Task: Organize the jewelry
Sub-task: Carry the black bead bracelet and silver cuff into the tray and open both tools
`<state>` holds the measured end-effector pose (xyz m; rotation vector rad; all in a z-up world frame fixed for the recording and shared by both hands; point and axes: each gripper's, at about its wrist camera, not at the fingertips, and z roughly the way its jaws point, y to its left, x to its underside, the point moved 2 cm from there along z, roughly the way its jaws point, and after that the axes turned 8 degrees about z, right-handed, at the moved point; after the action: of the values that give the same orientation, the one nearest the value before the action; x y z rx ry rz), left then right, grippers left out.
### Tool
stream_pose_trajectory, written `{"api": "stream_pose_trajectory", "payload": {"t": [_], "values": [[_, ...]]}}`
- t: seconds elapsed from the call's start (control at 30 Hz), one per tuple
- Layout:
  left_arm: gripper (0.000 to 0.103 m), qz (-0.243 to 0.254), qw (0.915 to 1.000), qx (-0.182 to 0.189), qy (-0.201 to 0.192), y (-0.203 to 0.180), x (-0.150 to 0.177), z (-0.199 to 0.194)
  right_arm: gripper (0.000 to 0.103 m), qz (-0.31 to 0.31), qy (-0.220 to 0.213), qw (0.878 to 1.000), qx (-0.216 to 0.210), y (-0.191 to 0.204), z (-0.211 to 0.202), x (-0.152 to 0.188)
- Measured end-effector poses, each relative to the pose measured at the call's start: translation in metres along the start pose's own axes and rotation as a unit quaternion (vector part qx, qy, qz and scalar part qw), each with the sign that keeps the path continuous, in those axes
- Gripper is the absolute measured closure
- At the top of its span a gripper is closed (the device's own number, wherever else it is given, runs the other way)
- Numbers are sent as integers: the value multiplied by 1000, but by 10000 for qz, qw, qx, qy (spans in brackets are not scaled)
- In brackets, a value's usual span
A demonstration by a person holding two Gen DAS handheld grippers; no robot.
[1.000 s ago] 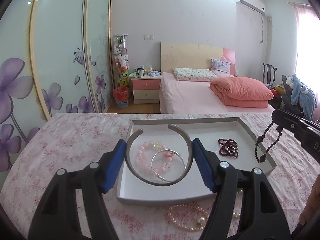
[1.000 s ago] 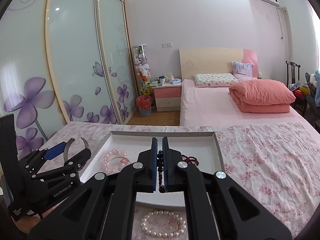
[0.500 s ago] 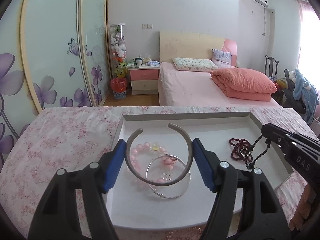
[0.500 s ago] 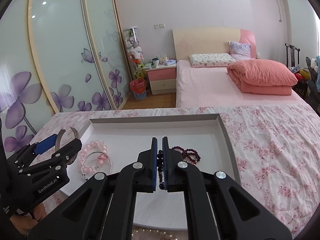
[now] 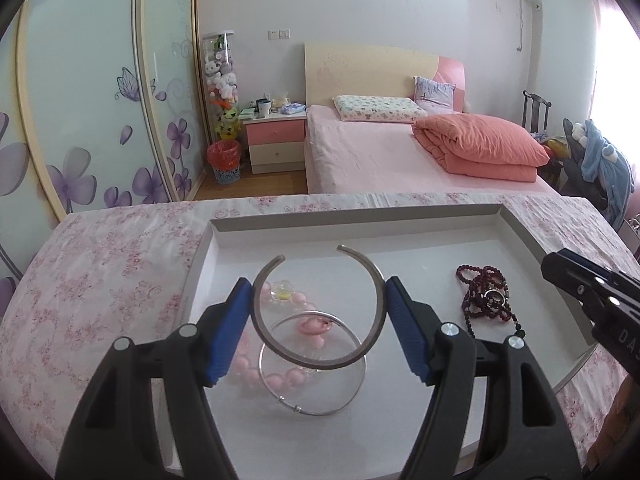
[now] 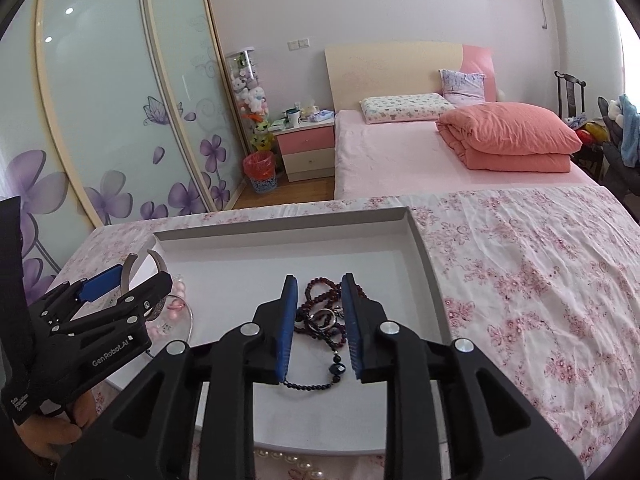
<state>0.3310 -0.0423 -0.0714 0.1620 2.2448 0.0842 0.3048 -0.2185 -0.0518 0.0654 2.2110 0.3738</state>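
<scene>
Open silver cuff bangle pinched across its width between the blue pads of the left gripper, gap end pointing away from the camera, held above the white tray and over the pink bead bracelet and the thin silver hoop bangle lying there. Gripped edge to edge, probably so the springy cuff keeps flat and can be lowered straight onto the tray floor beside its kin. Hard to tell from this angle whether the cuff touches anything below; looks clear of it.

Right of that, inside the same tray: dark beaded strand down on the tray floor, trailing toward the near rim from the garnet-red bead pile with its small metal ring. Right gripper parted to a moderate gap, holding nothing, pads flanking the pile and strand, which lie between and just below them. Placed there, seemingly, to group dark beads together.

Outside the tray, near edge: pearl bracelet on the floral cloth, not yet sorted.
</scene>
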Motion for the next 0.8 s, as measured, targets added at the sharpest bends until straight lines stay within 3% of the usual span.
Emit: {"api": "stream_pose_trajectory", "payload": {"t": [0.13,0.8], "values": [[29,-13,10000,-33,-48,0,-2,-1,79,33,36,10000,-4,-2,-1,2],[29,-2,9996,-282,-76,16,15,-28,79,-12,69,10000,-54,7,-20,14]]}}
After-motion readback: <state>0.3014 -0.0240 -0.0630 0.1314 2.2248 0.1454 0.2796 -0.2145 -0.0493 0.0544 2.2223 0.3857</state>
